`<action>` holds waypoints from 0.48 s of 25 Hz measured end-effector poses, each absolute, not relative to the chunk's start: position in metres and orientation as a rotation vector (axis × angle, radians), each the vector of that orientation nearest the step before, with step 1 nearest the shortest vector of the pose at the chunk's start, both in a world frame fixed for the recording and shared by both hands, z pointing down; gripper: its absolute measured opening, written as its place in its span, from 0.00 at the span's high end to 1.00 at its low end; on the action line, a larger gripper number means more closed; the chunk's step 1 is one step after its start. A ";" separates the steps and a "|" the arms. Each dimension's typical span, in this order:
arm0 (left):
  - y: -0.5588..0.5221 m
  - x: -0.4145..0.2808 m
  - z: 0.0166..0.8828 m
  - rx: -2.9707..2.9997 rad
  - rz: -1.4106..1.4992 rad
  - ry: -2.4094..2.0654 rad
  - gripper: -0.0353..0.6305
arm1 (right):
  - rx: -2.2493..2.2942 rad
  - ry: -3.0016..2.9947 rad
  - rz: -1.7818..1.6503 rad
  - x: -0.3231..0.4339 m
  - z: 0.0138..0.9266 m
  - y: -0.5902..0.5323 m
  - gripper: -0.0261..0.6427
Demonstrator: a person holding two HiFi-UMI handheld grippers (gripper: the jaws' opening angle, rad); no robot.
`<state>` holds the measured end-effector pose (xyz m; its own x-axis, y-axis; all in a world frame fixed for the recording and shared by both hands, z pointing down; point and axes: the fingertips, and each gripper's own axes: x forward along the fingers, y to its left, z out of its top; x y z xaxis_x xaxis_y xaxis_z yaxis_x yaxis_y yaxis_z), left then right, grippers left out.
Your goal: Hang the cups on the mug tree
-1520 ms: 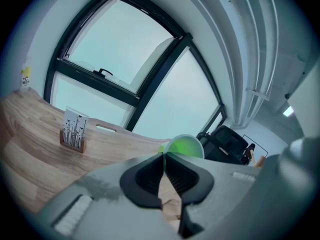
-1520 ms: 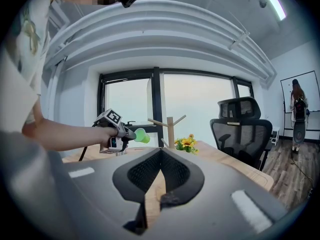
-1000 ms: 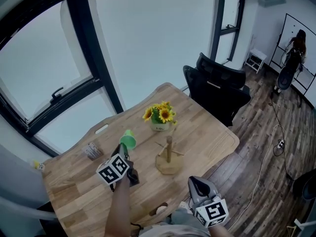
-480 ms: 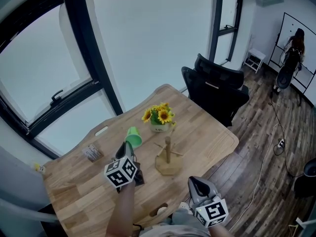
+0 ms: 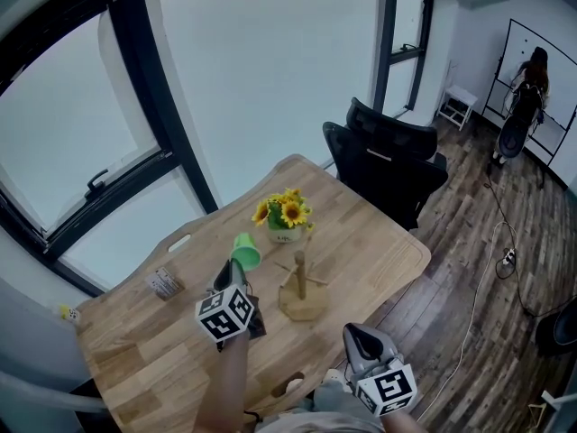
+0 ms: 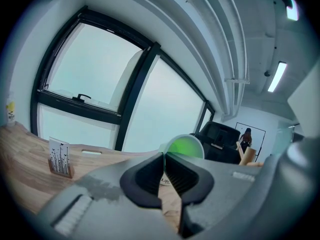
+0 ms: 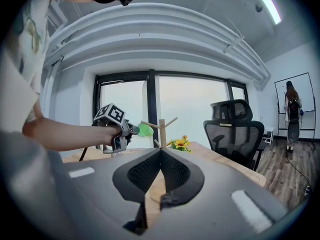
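My left gripper (image 5: 233,270) is shut on the rim of a green cup (image 5: 243,251), held above the table just left of the wooden mug tree (image 5: 300,287). In the left gripper view the pads (image 6: 150,174) pinch the cup (image 6: 186,147) by its edge, and a peg of the tree (image 6: 246,154) shows to the right. From the right gripper view the cup (image 7: 145,130) hovers close to the tree's left peg (image 7: 162,129). My right gripper (image 5: 354,332) sits at the table's near edge, jaws together (image 7: 161,151) and holding nothing.
A pot of sunflowers (image 5: 286,216) stands behind the tree. A small card holder (image 5: 164,284) is at the table's left. A black office chair (image 5: 388,161) stands beyond the wooden table (image 5: 379,233). A person (image 5: 530,75) stands far off by a whiteboard.
My left gripper has carried the green cup to the right and slightly up, closer to the mug tree. The right gripper has stayed where it was.
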<state>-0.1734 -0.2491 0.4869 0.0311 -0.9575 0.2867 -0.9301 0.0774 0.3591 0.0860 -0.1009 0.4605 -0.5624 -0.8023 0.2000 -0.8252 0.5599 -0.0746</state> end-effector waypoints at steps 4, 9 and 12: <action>-0.252 -0.169 0.495 1.861 -0.049 -1.911 0.92 | 1.400 -2.638 0.243 0.090 0.462 -0.100 0.96; -0.256 -0.166 0.505 1.856 -0.016 -1.906 0.92 | 1.414 -2.631 0.243 0.091 0.462 -0.101 0.96; -0.258 -0.164 0.512 1.850 0.002 -1.903 0.92 | 1.424 -2.624 0.241 0.092 0.462 -0.101 0.96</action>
